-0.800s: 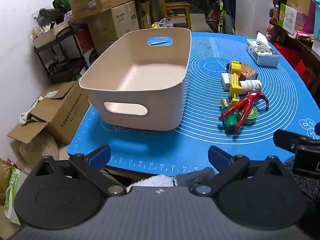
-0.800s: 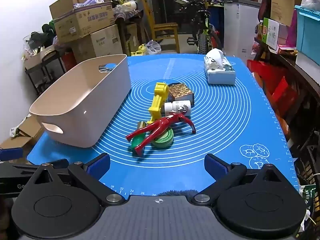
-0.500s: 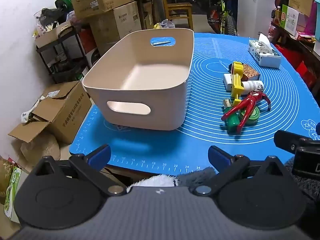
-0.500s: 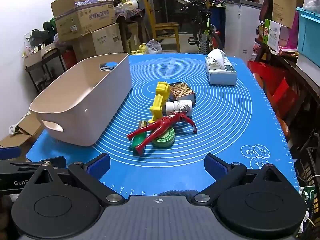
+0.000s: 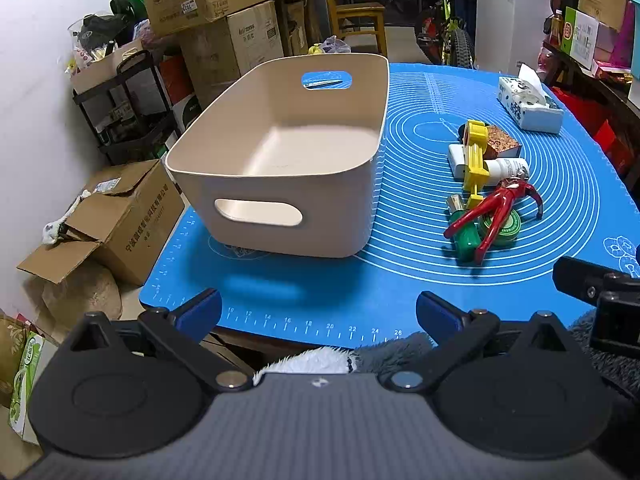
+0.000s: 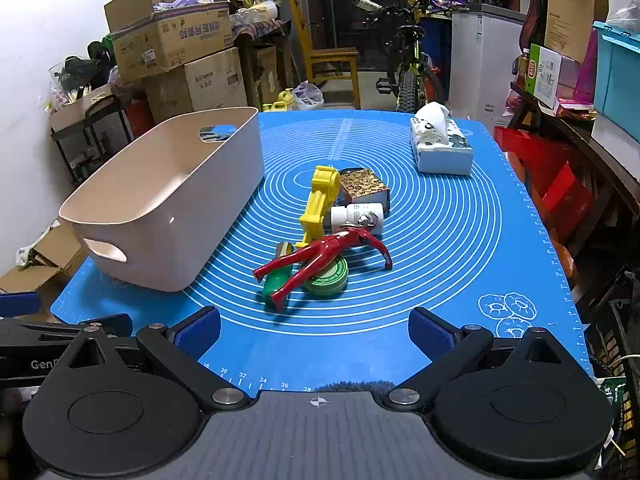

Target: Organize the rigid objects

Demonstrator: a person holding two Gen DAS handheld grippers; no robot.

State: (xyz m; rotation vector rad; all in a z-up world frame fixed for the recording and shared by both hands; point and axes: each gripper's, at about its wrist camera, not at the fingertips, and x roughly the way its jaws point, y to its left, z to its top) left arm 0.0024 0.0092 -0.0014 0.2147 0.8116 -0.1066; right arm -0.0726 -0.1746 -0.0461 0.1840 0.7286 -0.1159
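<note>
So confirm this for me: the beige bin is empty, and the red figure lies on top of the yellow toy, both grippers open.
One thing is wrong. The red figure lies on top of the green tin, not the yellow toy, which sits just behind it; the right wrist view shows this. The beige bin is empty, and the left gripper and right gripper are open.

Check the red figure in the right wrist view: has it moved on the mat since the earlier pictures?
No. The red figure lies across the green tin and beside the yellow toy as before, on the same mat rings; only the camera drifted slightly.
</note>
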